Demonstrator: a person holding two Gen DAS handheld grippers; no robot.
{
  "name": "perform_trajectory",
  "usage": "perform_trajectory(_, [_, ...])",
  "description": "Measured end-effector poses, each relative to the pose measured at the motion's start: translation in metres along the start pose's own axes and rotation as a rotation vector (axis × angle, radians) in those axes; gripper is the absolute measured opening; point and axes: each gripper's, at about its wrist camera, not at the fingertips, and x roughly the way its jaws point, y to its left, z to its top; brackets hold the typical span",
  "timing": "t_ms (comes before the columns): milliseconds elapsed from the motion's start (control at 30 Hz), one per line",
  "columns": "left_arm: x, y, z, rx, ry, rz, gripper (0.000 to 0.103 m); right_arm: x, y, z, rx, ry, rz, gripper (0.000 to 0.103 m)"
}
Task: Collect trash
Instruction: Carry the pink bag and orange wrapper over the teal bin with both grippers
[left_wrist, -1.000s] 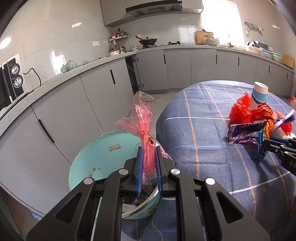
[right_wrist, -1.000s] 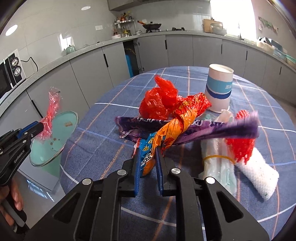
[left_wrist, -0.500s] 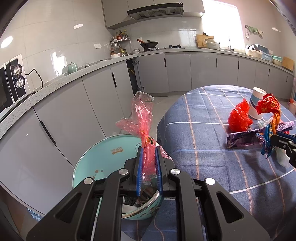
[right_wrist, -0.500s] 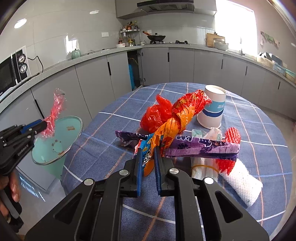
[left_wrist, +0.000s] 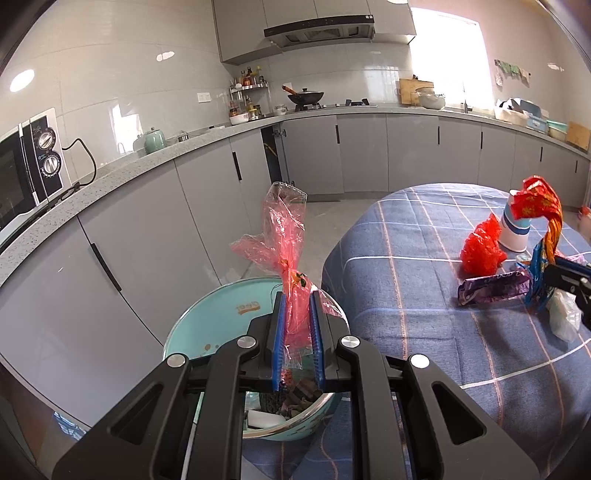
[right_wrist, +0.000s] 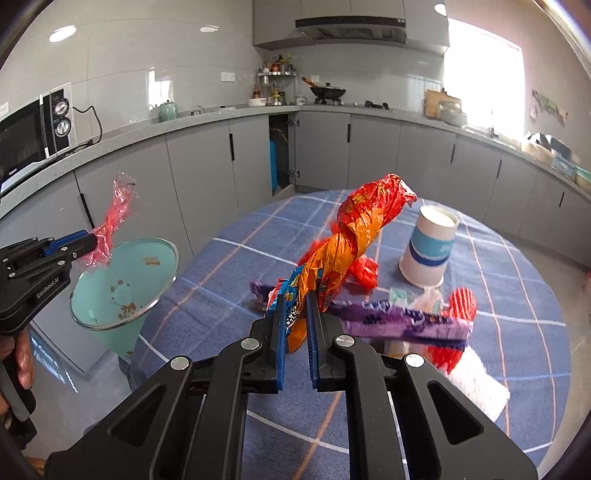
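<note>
My left gripper (left_wrist: 297, 295) is shut on a pink clear plastic wrapper (left_wrist: 286, 243) and holds it over the open teal trash bin (left_wrist: 207, 325) beside the table; both also show in the right wrist view, the wrapper (right_wrist: 114, 218) above the bin (right_wrist: 110, 299). My right gripper (right_wrist: 295, 299) is shut on a twisted orange-red snack wrapper (right_wrist: 351, 236) and holds it up above the table; it also shows in the left wrist view (left_wrist: 546, 218). A purple wrapper (right_wrist: 399, 321), a red plastic bag (left_wrist: 482, 249) and a red net (right_wrist: 458, 306) lie on the table.
The round table has a blue checked cloth (right_wrist: 517, 369). On it stand a white-and-blue paper cup (right_wrist: 428, 247), a clear plastic bag (left_wrist: 563, 317) and a white foam sleeve (right_wrist: 476, 384). Grey kitchen cabinets (left_wrist: 147, 229) run behind the bin. A microwave (left_wrist: 26, 162) sits on the counter.
My right gripper has lifted the orange-red snack wrapper up off the pile on the table. My left gripper stays over the bin with the pink wrapper.
</note>
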Motion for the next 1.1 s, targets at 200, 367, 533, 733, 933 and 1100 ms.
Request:
perform_trajectory(200, [-0.003, 0.014, 0.002, -0.018, -0.007, 0.016, 0.013, -0.001, 0.015, 0.017, -0.054, -0.027, 0.038, 0.011])
perform_trajectory(367, [-0.006, 0.024, 0.002, -0.03, -0.01, 0.031, 0.013, 0.007, 0.026, 0.028, -0.082, -0.043, 0.077, 0.011])
perform_trajectory(533, [-0.007, 0.033, 0.0, -0.039, -0.007, 0.042, 0.013, 0.013, 0.037, 0.038, -0.099, -0.058, 0.112, 0.011])
perform_trajectory(733, [-0.007, 0.04, 0.0, -0.046, -0.005, 0.052, 0.013, 0.022, 0.047, 0.045, -0.123, -0.068, 0.152, 0.011])
perform_trajectory(933, [-0.01, 0.045, 0.003, -0.06, -0.012, 0.064, 0.013, 0.031, 0.059, 0.047, -0.145, -0.062, 0.178, 0.011])
perform_trajectory(1100, [-0.01, 0.055, 0.004, -0.076, -0.011, 0.08, 0.013, 0.039, 0.067, 0.049, -0.158, -0.052, 0.196, 0.011])
